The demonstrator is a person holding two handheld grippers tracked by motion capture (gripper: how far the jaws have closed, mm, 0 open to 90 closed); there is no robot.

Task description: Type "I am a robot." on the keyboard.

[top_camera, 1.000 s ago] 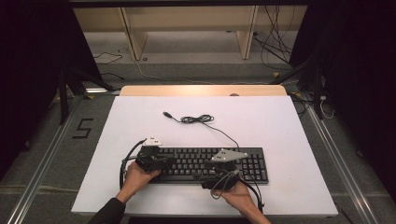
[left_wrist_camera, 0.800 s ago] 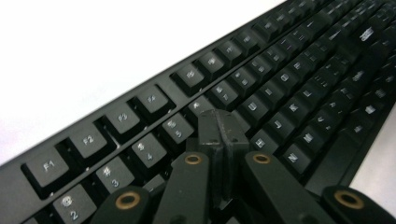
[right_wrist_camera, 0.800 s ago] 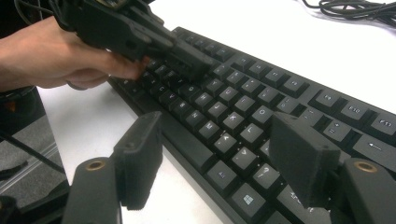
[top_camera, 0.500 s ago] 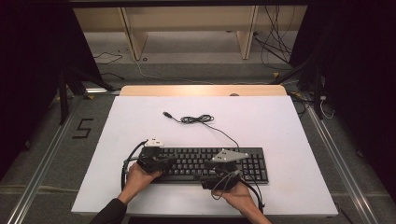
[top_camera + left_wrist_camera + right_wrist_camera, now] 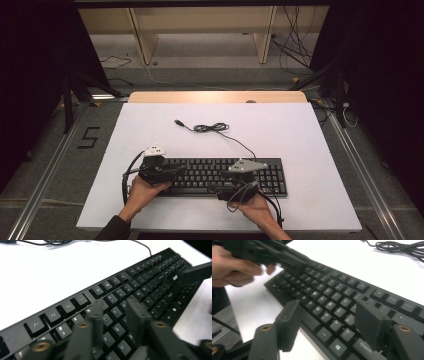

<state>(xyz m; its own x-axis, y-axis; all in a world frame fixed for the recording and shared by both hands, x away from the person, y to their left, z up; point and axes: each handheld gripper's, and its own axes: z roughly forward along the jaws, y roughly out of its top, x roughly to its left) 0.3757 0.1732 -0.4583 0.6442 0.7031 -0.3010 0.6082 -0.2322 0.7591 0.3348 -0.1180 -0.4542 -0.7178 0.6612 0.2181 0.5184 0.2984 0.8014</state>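
**Both grippers low over the keyboard**

Over the letter keys, my left gripper (image 5: 113,307) hangs with its jaws a narrow gap apart, the tips just above the T and Y row. I can't tell from the left gripper view whether a tip touches a keycap; nothing sits between the jaws. I judge they're held that close so one tip can press a single key without catching its neighbours.

My right gripper (image 5: 327,320) stands with its jaws spread wide, empty, straddling the near edge of the keyboard (image 5: 227,176) by the bottom row. One jaw hangs over the bare table (image 5: 310,135) in front of the board, the other over the keys near the Windows key. That spread reads to me as a stance for bracing or nudging the board rather than for typing.

From the high view, the left gripper (image 5: 167,172) is at the board's left end and the right gripper (image 5: 227,189) near its middle front edge, each gripped by a hand (image 5: 142,192) coming in from below. The keyboard lies flat near the front of the white table, long side facing me, which keeps both tools within easy reach. Its cable (image 5: 212,128) runs off the back edge and ends in a loose coil farther up the table, well apart from both grippers.
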